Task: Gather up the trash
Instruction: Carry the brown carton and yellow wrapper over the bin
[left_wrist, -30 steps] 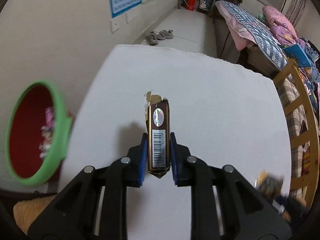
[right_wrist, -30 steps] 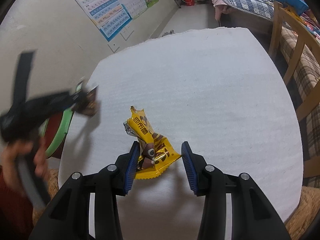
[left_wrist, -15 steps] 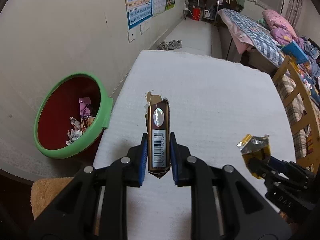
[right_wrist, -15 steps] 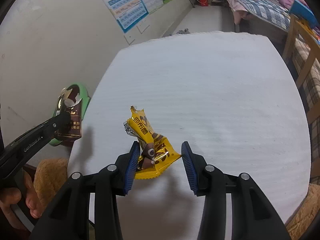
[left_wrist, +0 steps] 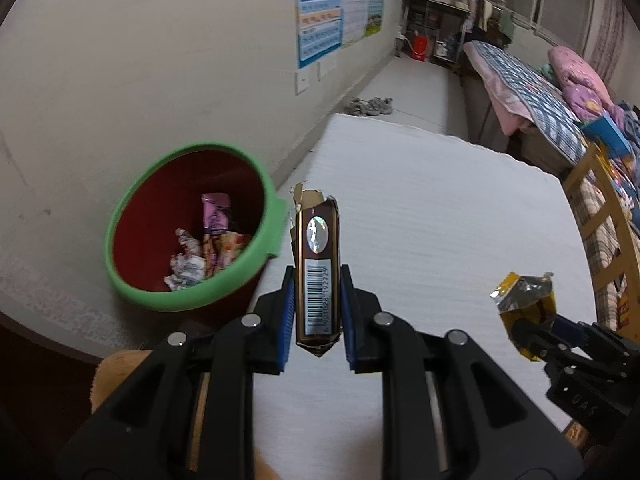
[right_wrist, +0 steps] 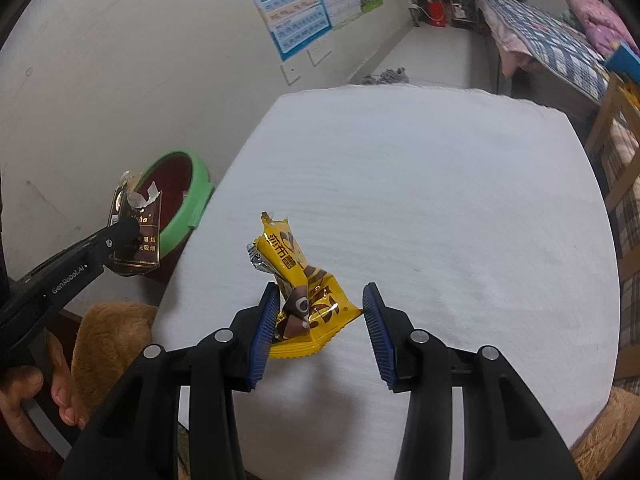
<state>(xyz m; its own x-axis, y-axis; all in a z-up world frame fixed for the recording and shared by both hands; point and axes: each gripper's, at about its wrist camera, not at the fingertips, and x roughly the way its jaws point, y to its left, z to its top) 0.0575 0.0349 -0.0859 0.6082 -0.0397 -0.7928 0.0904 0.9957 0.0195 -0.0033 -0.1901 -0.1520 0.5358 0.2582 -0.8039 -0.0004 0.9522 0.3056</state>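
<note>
Left claw (left_wrist: 318,312) clamped on brown box (left_wrist: 318,268), frame centre, upright, beside green-rimmed bin (left_wrist: 188,300) at left w/ wrappers inside, right claw (right_wrist: 320,328) part open, yellow wrapper (right_wrist: 300,288) betw. pads, over white surface (right_wrist: 440,200)

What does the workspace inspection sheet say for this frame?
Surface: white table, padded cover.
Job's things: brown carton; yellow wrapper; green-rimmed bin beside the table.
Clutter: crumpled wrappers inside the bin.
Grippers: left gripper jaws clamp the carton near the bin; right gripper jaws hold the yellow wrapper above the table.
Cables: nothing seen.
Surroundings: wall posters, bed, shoes.
</note>
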